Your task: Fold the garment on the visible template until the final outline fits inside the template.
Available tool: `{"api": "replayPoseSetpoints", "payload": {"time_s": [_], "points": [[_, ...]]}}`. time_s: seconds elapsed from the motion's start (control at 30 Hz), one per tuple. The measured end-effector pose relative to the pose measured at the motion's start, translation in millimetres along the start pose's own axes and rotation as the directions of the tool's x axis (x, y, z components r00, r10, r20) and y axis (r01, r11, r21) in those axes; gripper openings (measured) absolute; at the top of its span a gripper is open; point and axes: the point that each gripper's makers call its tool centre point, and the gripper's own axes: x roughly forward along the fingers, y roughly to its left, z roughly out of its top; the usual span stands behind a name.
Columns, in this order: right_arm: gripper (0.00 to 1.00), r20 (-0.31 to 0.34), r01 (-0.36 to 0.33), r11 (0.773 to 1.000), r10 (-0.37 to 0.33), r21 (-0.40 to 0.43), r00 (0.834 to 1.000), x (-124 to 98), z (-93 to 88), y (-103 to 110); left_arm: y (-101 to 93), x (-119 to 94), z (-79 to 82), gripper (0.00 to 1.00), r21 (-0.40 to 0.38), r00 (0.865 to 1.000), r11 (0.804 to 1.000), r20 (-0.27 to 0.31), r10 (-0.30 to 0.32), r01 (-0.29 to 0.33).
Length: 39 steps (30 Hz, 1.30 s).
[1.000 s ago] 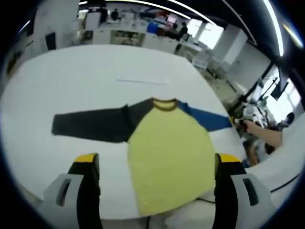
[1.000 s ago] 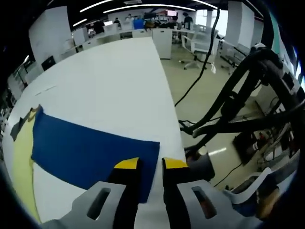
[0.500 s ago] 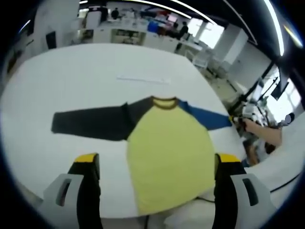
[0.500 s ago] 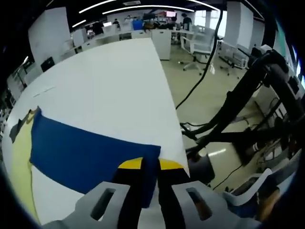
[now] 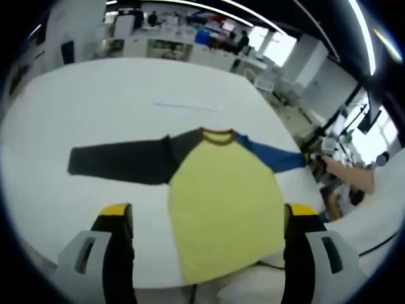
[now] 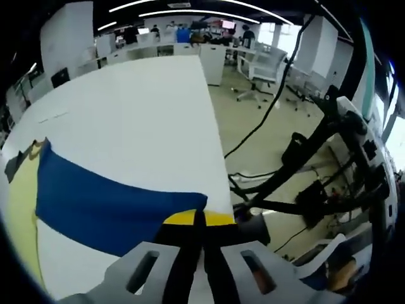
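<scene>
Right tongs clamped on blue sleeve cuff at 6 o'clock. Left tongs apart over shirt. Thin pinch; could slip free if yanked fast.

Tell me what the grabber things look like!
Each has two fingers: black, with bright yellow tips, growing out of light grey bases with slot-shaped holes. On the left gripper the fingers stand far apart. On the right gripper the yellow tips sit side by side.
</scene>
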Motion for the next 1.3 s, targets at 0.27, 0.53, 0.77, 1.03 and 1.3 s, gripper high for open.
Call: {"api": "replayPoseSetpoints", "payload": {"time_s": [0.27, 0.53, 0.77, 1.03, 1.3], "points": [[0.03, 0.010, 0.023, 0.999, -0.023, -0.031, 1.000, -13, 11.6, -6, 1.2, -3, -5.8, 0.95, 0.002, 1.000, 1.000, -0.003, -0.024, 0.024], [0.03, -0.001, 0.021, 0.999, -0.021, -0.030, 1.000, -29, 2.1, 3, 5.2, -2, -7.2, 0.95, 0.016, 0.998, 0.998, -0.011, -0.054, 0.054], [0.02, 0.095, -0.053, 0.998, 0.050, 0.019, 0.994, -29, 26.9, 3, 3.0, -1, -7.2, 0.94, 0.042, 0.995, 0.995, -0.015, -0.095, 0.096], [0.02, 0.175, -0.201, 0.979, 0.200, -0.015, 0.964, -57, 63.3, 50, 9.4, -2, -1.7, 0.94, 0.064, 0.992, 0.990, -0.010, -0.124, 0.124], [0.02, 0.221, -0.303, 0.952, 0.306, -0.047, 0.926, -90, 89.3, 101, 14.1, -3, 2.9, 0.94, 0.079, 0.989, 0.986, -0.006, -0.145, 0.145]]}}
